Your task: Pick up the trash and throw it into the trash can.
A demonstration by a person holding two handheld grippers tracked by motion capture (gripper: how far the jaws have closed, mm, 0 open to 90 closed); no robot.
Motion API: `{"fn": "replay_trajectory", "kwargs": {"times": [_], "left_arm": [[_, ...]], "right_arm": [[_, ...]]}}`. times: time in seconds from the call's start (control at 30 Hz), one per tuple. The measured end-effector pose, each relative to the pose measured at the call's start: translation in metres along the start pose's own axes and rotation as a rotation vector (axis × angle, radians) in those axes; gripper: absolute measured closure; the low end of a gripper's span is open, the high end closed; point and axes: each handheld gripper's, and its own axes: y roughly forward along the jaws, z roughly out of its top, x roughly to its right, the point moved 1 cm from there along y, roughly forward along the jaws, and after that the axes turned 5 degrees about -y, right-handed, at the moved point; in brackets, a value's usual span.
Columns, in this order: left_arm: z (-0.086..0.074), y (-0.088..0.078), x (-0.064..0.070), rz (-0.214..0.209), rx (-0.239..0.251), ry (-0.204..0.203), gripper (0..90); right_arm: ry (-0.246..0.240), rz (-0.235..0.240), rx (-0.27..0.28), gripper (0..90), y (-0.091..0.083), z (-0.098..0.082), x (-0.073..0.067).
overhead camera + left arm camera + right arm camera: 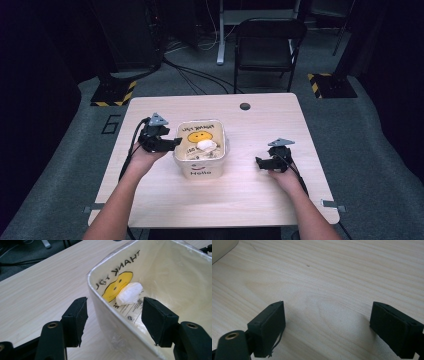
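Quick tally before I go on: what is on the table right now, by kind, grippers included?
Grippers: 2, the left gripper and the right gripper, both open
Bins: 1, a white bin lined with a smiley bag
White wads: 1, a white wad inside the bin
Total: 4

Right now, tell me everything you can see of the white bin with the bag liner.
The white square plastic bin stands upright near the middle of the light wooden table, "Hello" on its near wall. A thin plastic bag with a yellow smiley face lines it, and a crumpled white wad lies inside. The left hand-held gripper, open, straddles its left wall.
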Motion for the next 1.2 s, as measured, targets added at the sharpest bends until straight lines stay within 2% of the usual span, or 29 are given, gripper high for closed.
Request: {"fn": "replay_trajectory", "kwargs": {"times": [0.33, 0.87, 1.2], "left_arm": [[-0.015, -0.009, -0.017, 0.033, 0.026, -0.058, 37.7], [-0.043, -0.009, -0.033, 0.061, 0.012, -0.11, 37.7], [-0.067, -0.004, -0.043, 0.073, -0.011, -0.141, 37.7]], "right_arm": [[0.001, 0.001, 0.0, 12.0, 0.0, 0.0, 0.0], [0.002, 0.001, 0.0, 12.0, 0.0, 0.0, 0.0], [0.002, 0.004, 0.001, 12.0, 0.0, 0.0, 0.0]]}}
